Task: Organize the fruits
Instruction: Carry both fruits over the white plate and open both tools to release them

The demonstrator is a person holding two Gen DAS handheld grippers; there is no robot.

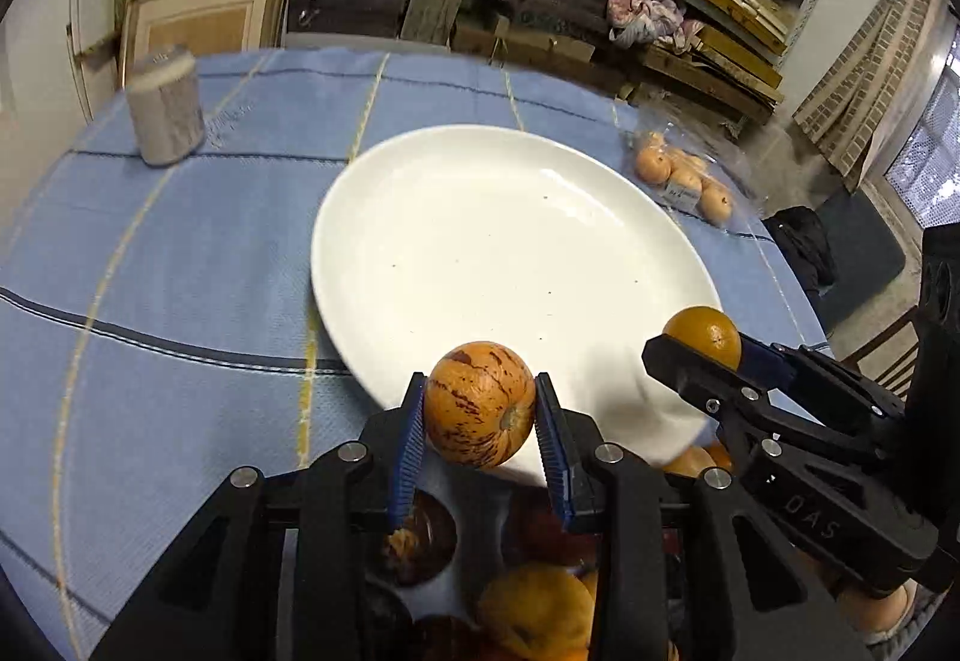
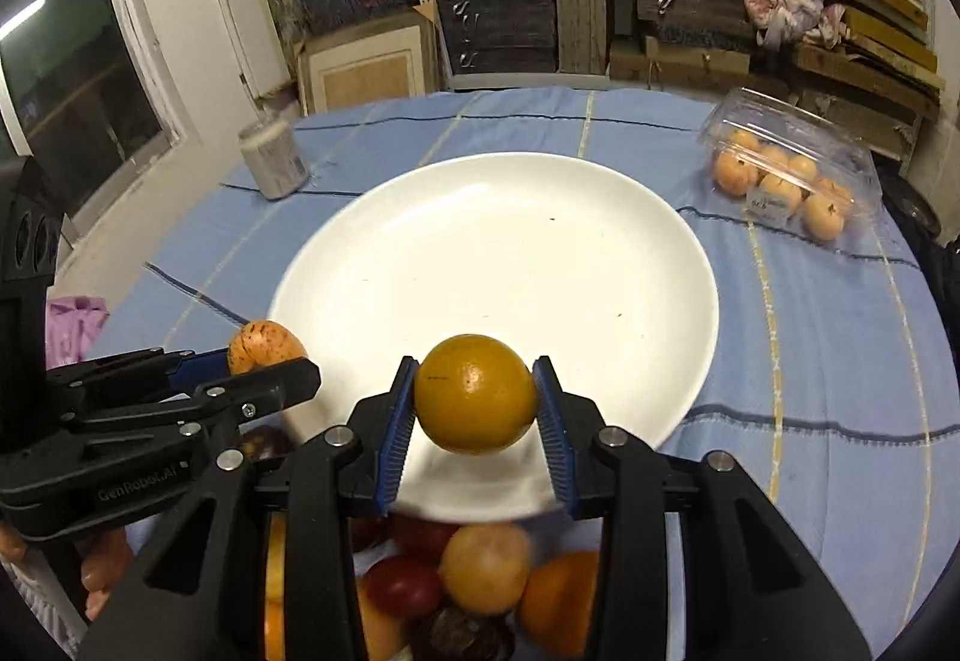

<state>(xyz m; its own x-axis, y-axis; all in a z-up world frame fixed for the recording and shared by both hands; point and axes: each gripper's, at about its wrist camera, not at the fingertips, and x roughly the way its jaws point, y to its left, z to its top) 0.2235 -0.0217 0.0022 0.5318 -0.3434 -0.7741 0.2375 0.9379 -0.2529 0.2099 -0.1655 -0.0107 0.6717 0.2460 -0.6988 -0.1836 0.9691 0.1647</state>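
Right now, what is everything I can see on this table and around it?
plate: one, white, mid-table, nothing lying on it
striped fruit: one, orange with brown streaks, between left fingers
smooth fruit: one, yellow-orange, between right fingers
fruit pile: several, orange, yellow, dark red, near edge below the grippers
clear box: one, holding small orange fruits, far right
can: one, grey, far left
cloth: one, blue, striped, covering table
left gripper: black, blue pads
right gripper: black, blue pads

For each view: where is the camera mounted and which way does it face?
Left wrist: on the left hand-held gripper, looking down over its streaked fruit at the white plate; right hand-held gripper enters at right.
Right wrist: on the right hand-held gripper, over its orange fruit; left hand-held gripper at left.
Shared: plate, clear fruit box, grey can.
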